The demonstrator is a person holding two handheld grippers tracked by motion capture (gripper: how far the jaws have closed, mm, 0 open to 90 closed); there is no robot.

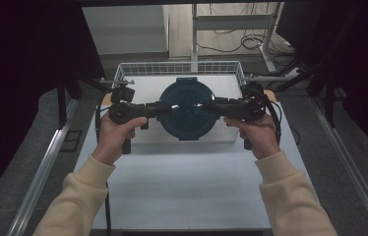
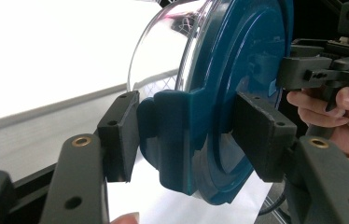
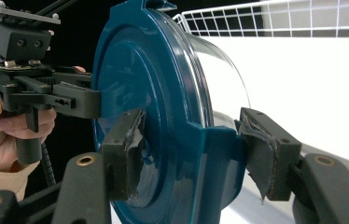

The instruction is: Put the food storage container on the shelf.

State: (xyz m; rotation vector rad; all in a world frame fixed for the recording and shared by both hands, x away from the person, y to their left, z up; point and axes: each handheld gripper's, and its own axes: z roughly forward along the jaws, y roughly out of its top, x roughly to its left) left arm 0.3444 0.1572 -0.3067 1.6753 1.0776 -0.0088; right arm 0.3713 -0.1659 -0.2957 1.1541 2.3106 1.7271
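Left tongs (image 2: 186, 135) clamping container (image 2: 228, 93), wire basket (image 1: 179, 67) beyond

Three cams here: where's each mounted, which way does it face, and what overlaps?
High view: above the person's side, looking forward and down at the table; both forearms, left tongs and right tongs clamp a round blue-lidded container before a wire basket.
Left gripper view: rides the left tongs, looking along its jaws at the container; the opposite hand shows beyond.
Right gripper view: rides the right tongs, facing the container and the opposite hand.
Shared: the container, in all three.
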